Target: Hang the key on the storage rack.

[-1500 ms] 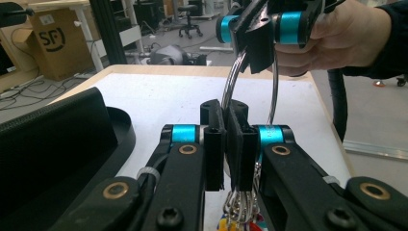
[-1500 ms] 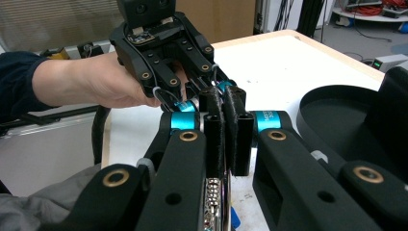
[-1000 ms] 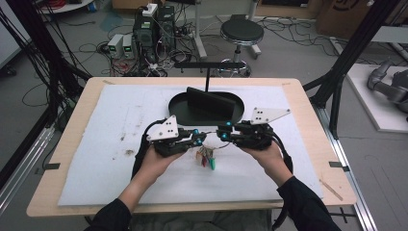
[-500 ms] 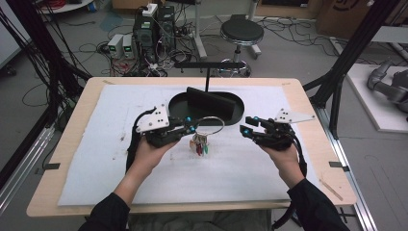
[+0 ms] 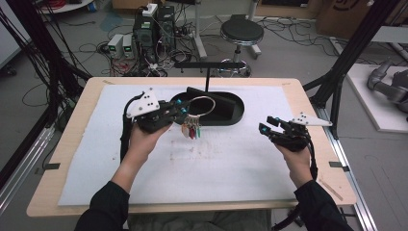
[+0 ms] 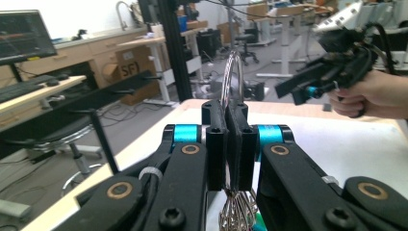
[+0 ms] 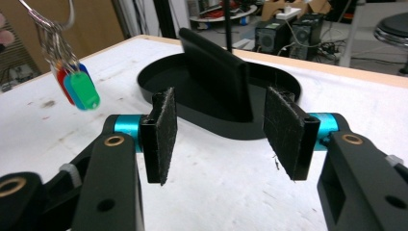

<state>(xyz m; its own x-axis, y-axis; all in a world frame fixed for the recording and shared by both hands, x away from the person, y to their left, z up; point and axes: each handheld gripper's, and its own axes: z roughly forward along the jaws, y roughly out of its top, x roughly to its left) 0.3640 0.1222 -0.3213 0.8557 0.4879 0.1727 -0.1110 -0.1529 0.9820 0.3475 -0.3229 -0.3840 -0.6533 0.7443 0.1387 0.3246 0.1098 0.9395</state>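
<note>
A metal key ring [image 5: 202,103] with several coloured tags [image 5: 191,130] hangs from my left gripper [image 5: 180,108], which is shut on the ring's wire just in front of the black oval stand [image 5: 230,115]. In the left gripper view the ring [image 6: 232,72] rises out of the closed pads of the left gripper [image 6: 225,108]. My right gripper [image 5: 265,126] is off to the right over the white mat. Its jaws have just been opening and nothing is between them. The right gripper view shows the right gripper [image 7: 219,125] facing the stand [image 7: 163,79], with the tags [image 7: 79,89] hanging at upper left.
The stand carries a black upright block [image 7: 216,67] and a thin post with a crossbar [image 5: 209,65] behind it. A white mat [image 5: 240,163] covers most of the wooden table [image 5: 67,159]. Beyond the far edge are a stool [image 5: 242,31], computers and cables.
Both grippers were together at the key ring mid-table. The right one has pulled away to the right with wider jaws. The left one has lifted the ring up toward the stand.
</note>
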